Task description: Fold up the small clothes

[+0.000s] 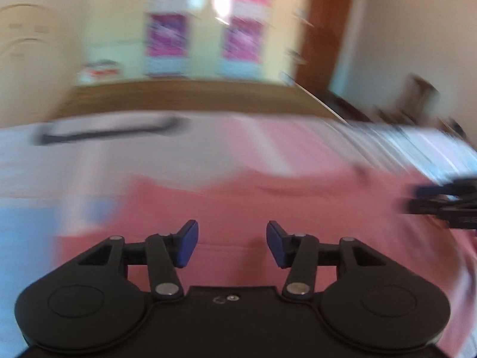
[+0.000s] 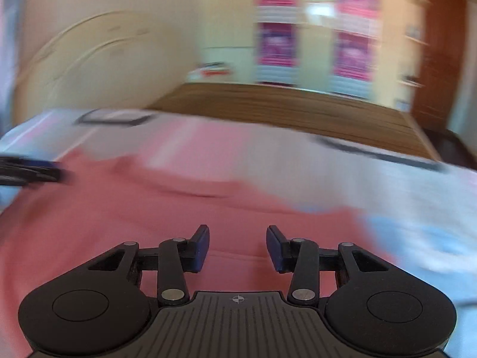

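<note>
The left gripper has its jaws standing apart with a clear gap, and nothing is between the blue pads; only the pink garment shows through the gap, lying below. The right gripper is the same: jaws parted about as far, blue pads bare, holding nothing, with pink cloth visible beyond them.

The pink garment is the landmark here. It lies spread on the bed, and both grippers hover over its near part, side by side. A shallow fold or seam line runs across the garment just beyond each pair of jaws. In the left wrist view the right gripper's dark fingers reach in over the garment's right side; in the right wrist view the left gripper's fingers come in over the garment's left side.

Around the garment the bed cover is pale, white and light blue with a pink band running away from the garment's far edge. Beyond that far edge a flat white thing with a dark border lies on the cover; what it is cannot be told through the blur. Farther still behind the garment stands a wooden footboard, then a cream wall with pink-patterned panels and a brown door. Everything but the grippers is smeared by motion.
</note>
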The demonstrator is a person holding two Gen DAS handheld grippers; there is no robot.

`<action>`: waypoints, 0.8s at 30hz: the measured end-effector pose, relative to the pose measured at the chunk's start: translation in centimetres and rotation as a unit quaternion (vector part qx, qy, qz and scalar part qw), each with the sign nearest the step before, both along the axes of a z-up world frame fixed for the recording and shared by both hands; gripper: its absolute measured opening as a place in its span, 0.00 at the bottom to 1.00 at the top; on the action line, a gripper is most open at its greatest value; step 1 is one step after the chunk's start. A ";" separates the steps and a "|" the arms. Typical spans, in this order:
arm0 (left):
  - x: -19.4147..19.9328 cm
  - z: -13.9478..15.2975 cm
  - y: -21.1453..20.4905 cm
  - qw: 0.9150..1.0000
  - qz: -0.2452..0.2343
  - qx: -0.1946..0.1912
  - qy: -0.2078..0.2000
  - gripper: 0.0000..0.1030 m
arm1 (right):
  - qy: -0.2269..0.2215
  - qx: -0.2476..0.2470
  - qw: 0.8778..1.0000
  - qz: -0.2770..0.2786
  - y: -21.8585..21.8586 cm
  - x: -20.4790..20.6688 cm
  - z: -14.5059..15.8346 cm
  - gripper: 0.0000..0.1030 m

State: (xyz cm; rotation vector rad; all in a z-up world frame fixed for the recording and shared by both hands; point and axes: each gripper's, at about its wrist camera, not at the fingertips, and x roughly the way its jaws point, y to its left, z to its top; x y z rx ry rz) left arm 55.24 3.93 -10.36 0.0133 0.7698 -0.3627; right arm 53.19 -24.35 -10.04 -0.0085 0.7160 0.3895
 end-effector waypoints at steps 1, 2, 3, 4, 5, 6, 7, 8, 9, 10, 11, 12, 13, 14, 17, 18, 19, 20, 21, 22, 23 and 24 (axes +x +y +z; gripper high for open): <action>-0.2 -0.3 -1.3 1.000 -0.016 -0.001 -0.001 0.47 | 0.011 0.012 1.000 0.026 1.7 0.3 -0.2 0.41; -0.4 -0.5 -2.2 1.000 -0.029 -0.002 -0.006 0.48 | 0.016 0.017 0.999 0.045 3.1 0.5 -0.5 0.41; -0.7 -0.7 -2.6 0.999 -0.034 0.004 -0.009 0.49 | 0.017 0.015 0.998 0.055 4.1 0.6 -0.7 0.41; -0.8 -0.9 -2.5 0.999 -0.033 0.011 -0.015 0.49 | 0.019 0.012 0.998 0.064 4.6 0.7 -1.0 0.41; -0.9 -1.0 -1.6 0.999 -0.027 0.014 -0.021 0.49 | 0.019 0.005 0.997 0.073 4.8 0.7 -1.3 0.41; -0.7 -1.1 -0.4 0.999 -0.013 0.018 -0.026 0.49 | 0.013 -0.002 0.997 0.074 4.3 0.7 -1.4 0.41; -0.5 -1.3 1.1 0.999 0.014 0.031 -0.030 0.49 | 0.008 -0.007 0.998 0.058 3.1 0.8 -1.5 0.41; -0.3 -1.6 2.9 0.997 0.049 0.053 -0.030 0.50 | 0.004 -0.013 1.000 0.020 1.3 1.1 -1.5 0.41; -0.1 -1.8 4.7 0.995 0.068 0.063 -0.028 0.50 | 0.001 -0.033 0.999 -0.036 -0.6 1.4 -1.8 0.41; 0.1 -1.8 6.0 0.995 0.075 0.053 -0.027 0.51 | 0.006 -0.054 0.994 -0.092 -2.9 1.8 -2.1 0.41; 0.1 -1.8 7.0 0.997 0.071 0.037 -0.021 0.51 | 0.015 -0.057 0.989 -0.138 -5.3 2.2 -2.6 0.40; 0.0 -1.7 7.2 0.997 0.068 0.037 -0.021 0.50 | 0.021 -0.025 0.989 -0.147 -7.3 2.3 -2.7 0.31; -0.2 -1.6 7.0 0.996 0.070 0.042 -0.024 0.48 | 0.025 -0.012 0.989 -0.147 -8.1 2.3 -2.6 0.30; -0.5 -1.3 6.6 0.996 0.076 0.045 -0.025 0.48 | 0.025 -0.020 0.989 -0.143 -8.0 2.3 -2.2 0.30; -2.7 0.0 4.0 0.997 0.061 0.009 -0.046 0.50 | -0.007 -0.007 0.993 -0.119 -5.7 0.6 0.1 0.31; -3.7 0.2 2.5 0.998 0.041 -0.003 -0.049 0.50 | -0.013 0.005 0.995 -0.095 -4.4 -0.2 0.7 0.31; -4.4 0.0 0.9 0.998 0.022 -0.005 -0.052 0.50 | -0.016 0.007 0.998 -0.063 -2.8 -1.2 0.9 0.31; -4.9 -0.4 -0.4 0.999 0.008 -0.006 -0.050 0.51 | -0.017 0.008 0.999 -0.027 -1.1 -2.2 0.9 0.31; -5.1 -1.1 -1.4 0.999 -0.002 -0.006 -0.038 0.52 | -0.011 0.007 1.000 0.002 0.4 -2.6 0.4 0.31; -4.7 -2.1 -2.1 1.000 0.001 -0.001 -0.022 0.53 | 0.006 -0.004 1.000 0.018 1.9 -2.7 -0.6 0.31; -4.6 -2.8 -2.5 1.000 0.010 0.009 -0.025 0.54 | 0.026 -0.024 0.999 0.012 2.8 -2.3 -1.8 0.31; -4.4 -3.0 -2.5 0.999 0.014 0.007 -0.028 0.54 | 0.018 -0.018 1.000 -0.003 2.9 -2.2 -2.3 0.31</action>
